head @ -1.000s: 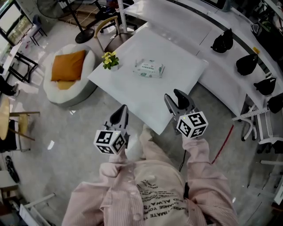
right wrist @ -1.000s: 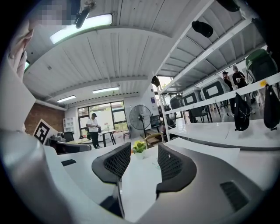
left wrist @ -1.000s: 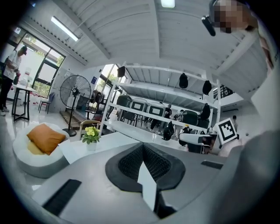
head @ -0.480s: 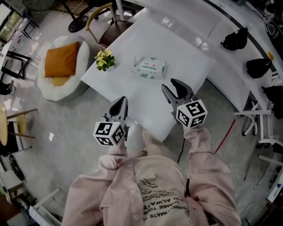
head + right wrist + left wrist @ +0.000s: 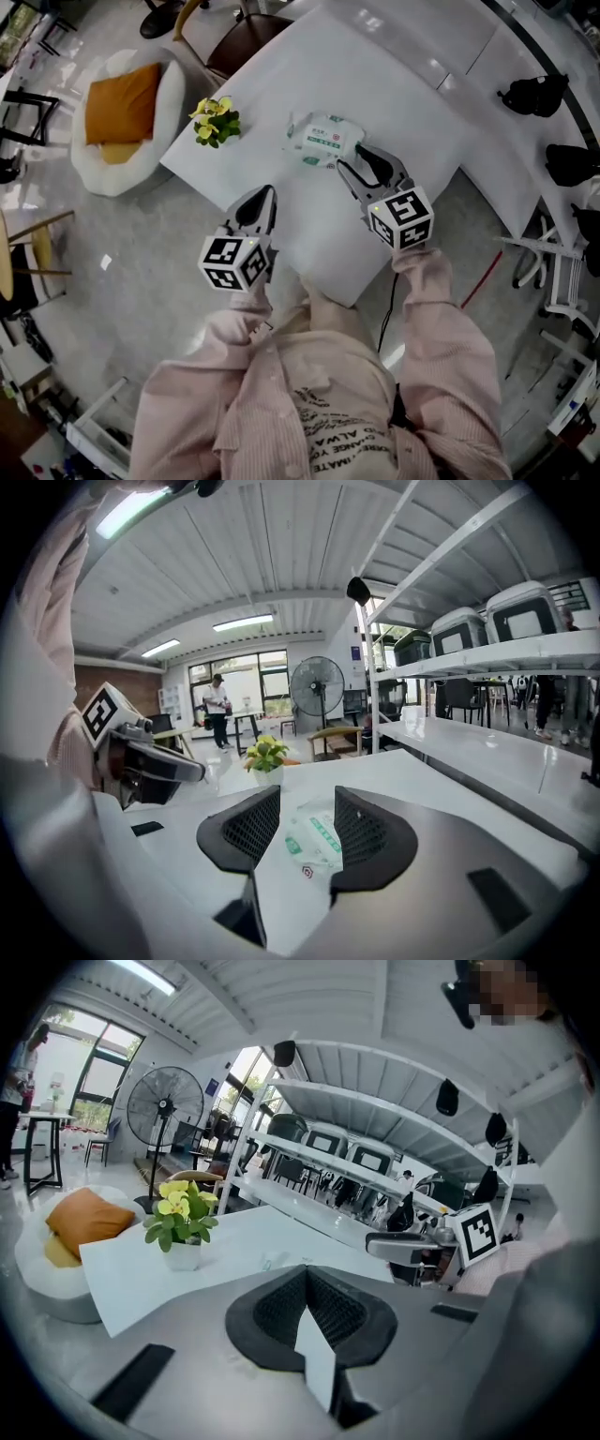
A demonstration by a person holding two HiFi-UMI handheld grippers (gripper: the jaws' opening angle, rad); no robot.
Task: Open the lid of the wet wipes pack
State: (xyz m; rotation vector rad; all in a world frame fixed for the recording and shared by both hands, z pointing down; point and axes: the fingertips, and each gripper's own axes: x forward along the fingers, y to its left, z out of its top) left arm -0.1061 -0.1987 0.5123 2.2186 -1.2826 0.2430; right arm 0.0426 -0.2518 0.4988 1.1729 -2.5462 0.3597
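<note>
The wet wipes pack point(image 5: 323, 139) lies flat on the white table point(image 5: 394, 94), toward the middle, label side up. In your right gripper view the pack point(image 5: 314, 839) sits in the gap between the two jaws. Its lid looks flat, though the print and flap are too small to read clearly.

A small white pot point(image 5: 183, 1256) holds a yellow-flowered plant point(image 5: 215, 121) near the table's left corner, well apart from the pack. Off the table, a round white floor seat point(image 5: 98, 173) holds an orange cushion point(image 5: 122, 101).

From your head view, the jaw tips of your right gripper point(image 5: 360, 165) cover the near end of the pack. Whether they touch it cannot be told.

That right gripper point(image 5: 307, 822) reaches out over the table with its jaws apart and nothing clamped. Your left gripper point(image 5: 262, 201) hangs at the table's near left edge, well apart from the pack. Its jaws point(image 5: 305, 1290) are pressed together on nothing.
</note>
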